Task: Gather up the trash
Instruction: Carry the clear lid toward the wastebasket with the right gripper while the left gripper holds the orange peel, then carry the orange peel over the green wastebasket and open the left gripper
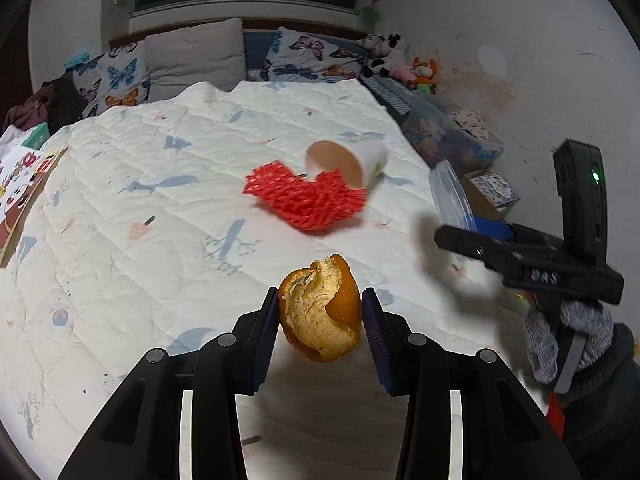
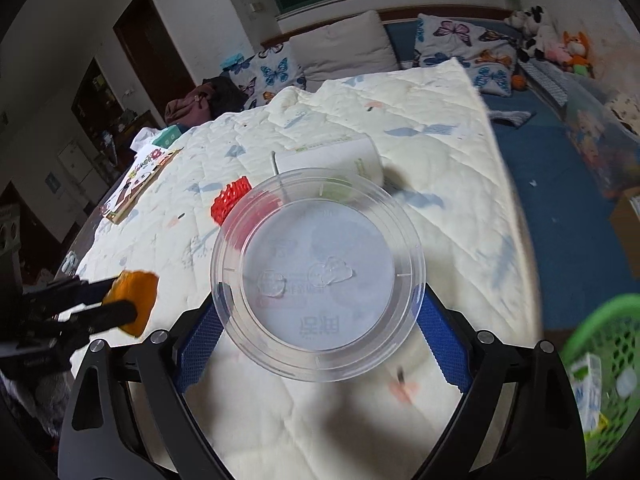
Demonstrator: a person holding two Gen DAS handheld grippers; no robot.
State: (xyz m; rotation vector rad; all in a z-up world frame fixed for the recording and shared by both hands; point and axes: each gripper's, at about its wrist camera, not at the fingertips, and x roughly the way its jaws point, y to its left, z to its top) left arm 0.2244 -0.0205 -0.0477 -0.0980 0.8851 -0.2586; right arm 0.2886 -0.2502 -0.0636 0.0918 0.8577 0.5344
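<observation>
My left tongs (image 1: 320, 320) pinch an orange peel (image 1: 322, 312) above the quilt's (image 1: 140, 240) near edge. My right tongs (image 2: 320, 316) clamp a clear plastic lid (image 2: 318, 276) (rim against both blue pads) near the quilt's right edge. Mid-quilt, a red foam net (image 1: 308, 198) touches a tipped paper cup (image 1: 346, 160). A green basket (image 2: 604, 364) sits beyond the right edge.

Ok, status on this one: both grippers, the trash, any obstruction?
Left gripper shut on orange peel. Right gripper shut on clear round plastic lid. Red foam net, white paper cup on quilt. Nothing blocking.
</observation>
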